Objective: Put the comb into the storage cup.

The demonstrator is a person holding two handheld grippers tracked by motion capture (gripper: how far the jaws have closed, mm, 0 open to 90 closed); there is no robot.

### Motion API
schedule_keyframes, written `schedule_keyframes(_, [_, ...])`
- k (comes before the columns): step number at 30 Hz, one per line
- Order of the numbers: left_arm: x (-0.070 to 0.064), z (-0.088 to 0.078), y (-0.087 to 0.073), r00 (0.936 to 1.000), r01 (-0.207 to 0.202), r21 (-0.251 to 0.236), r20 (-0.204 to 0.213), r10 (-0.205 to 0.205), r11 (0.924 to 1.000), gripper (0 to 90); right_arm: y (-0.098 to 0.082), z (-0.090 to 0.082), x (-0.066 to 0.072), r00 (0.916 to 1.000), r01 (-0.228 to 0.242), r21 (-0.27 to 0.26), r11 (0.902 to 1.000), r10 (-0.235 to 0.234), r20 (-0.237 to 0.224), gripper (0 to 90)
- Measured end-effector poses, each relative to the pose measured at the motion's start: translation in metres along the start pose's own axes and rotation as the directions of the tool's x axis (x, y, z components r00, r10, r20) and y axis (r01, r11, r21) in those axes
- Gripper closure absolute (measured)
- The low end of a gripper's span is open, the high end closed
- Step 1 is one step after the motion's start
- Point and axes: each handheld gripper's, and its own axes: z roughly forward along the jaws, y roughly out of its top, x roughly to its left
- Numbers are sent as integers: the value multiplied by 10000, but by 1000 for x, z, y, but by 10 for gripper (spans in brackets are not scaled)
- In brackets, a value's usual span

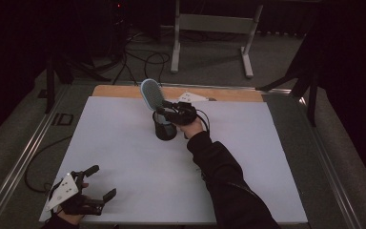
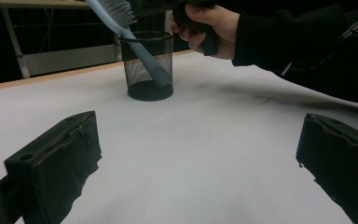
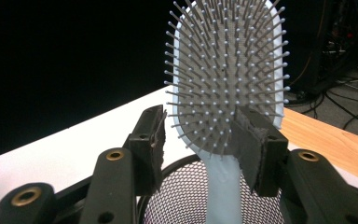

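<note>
Left hand-held gripper [image 1: 97,181] open on white tabletop [image 1: 124,152]; right hand-held gripper [image 3: 200,135] parted around hairbrush [image 3: 226,79]; dark room.

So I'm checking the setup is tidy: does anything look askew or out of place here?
Only the hairbrush: it stands handle-down in the black mesh cup, leaning toward the rim with its big bristled head sticking well out. The right gripper has its jaws open around the brush neck. The cup itself is upright, nothing spilled.

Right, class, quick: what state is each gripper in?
Left gripper: open, holding nothing.
Right gripper: open, jaws either side of the hairbrush standing in the mesh cup.
</note>
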Motion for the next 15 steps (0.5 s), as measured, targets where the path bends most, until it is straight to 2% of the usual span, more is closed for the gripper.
schedule_keyframes(9, [0, 0, 0, 10000, 3, 1, -8, -3, 10000, 0, 1, -4, 2, 9999, 37, -74, 10000, -38, -121, 474])
schedule_keyframes(15, [0, 1, 0, 10000, 16, 20, -11, -16, 10000, 0, 4, -10, 3, 10000, 52, -153, 9999, -52, -13, 416])
